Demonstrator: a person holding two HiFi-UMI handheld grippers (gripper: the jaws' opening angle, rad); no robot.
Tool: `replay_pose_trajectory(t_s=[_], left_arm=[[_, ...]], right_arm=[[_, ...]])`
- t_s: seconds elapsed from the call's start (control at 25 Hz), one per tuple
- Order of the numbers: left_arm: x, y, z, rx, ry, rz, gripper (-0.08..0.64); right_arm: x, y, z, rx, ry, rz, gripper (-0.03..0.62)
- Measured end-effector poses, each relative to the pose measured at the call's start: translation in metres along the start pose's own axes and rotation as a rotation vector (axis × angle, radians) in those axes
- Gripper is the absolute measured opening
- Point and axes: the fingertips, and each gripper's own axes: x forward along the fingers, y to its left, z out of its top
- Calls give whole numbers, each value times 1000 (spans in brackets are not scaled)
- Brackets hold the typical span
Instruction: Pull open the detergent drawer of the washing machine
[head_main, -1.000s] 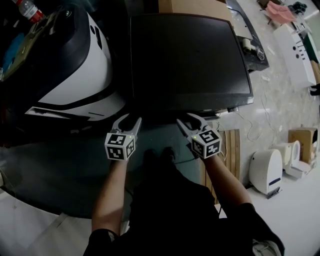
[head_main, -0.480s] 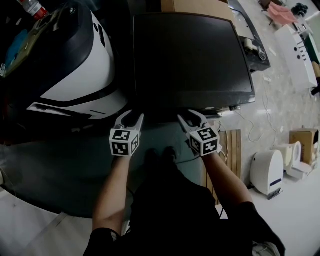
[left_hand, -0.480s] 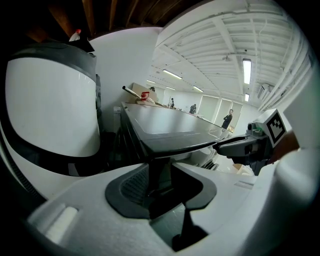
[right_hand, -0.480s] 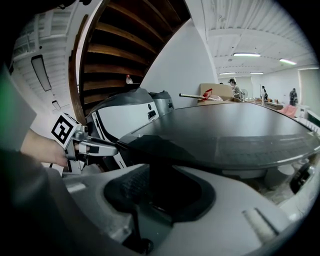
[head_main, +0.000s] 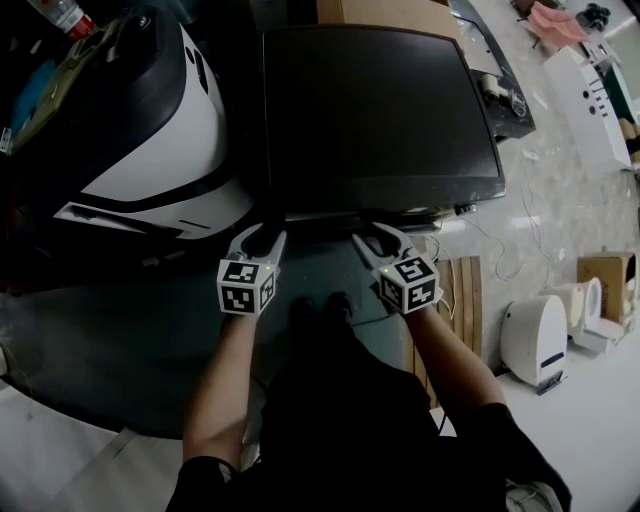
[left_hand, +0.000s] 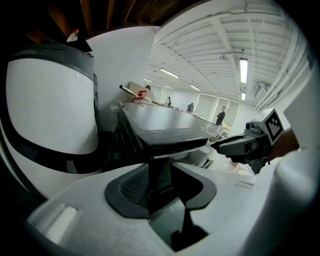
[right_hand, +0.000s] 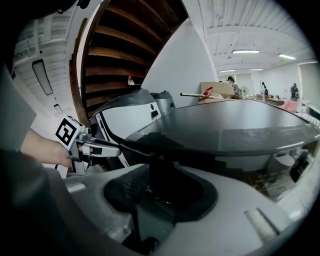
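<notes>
The washing machine (head_main: 380, 110) fills the middle of the head view as a dark, flat top; its front face is hidden from above and no detergent drawer can be made out. My left gripper (head_main: 262, 238) is at the front edge near the left corner, open and empty. In the left gripper view the machine's dark front corner (left_hand: 150, 150) lies just beyond the left gripper (left_hand: 161, 175). My right gripper (head_main: 375, 240) is at the same edge further right, its jaws opening with nothing between the pads. In the right gripper view the dark top (right_hand: 240, 125) stretches ahead of the right gripper (right_hand: 160, 185).
A rounded white and black appliance (head_main: 150, 130) stands close against the machine's left side. On the pale floor to the right are wooden slats (head_main: 460, 290), a small white device (head_main: 530, 340), a cardboard box (head_main: 605, 280) and loose cables. The person's legs are below the grippers.
Both grippers have kept their places at the machine's front edge. Only the head view has shifted slightly.
</notes>
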Motion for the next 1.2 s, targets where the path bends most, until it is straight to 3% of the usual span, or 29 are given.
replay_pose_trajectory(t_s=[0.36, 0.56, 0.68, 1.2], left_arm=[[-5, -8, -1, 5, 40, -56, 146], [-15, -12, -8, -10, 61, -48, 144], [-23, -13, -15, -22, 52, -51, 100], [-53, -32, -40, -11, 57, -77, 98]], right_arm=[[-3, -3, 4, -51, 45, -11, 142], [-13, 6, -6, -22, 55, -31, 133], [-21, 13, -12, -12, 56, -29, 126], [-47, 38, -36, 47, 49, -76, 124]])
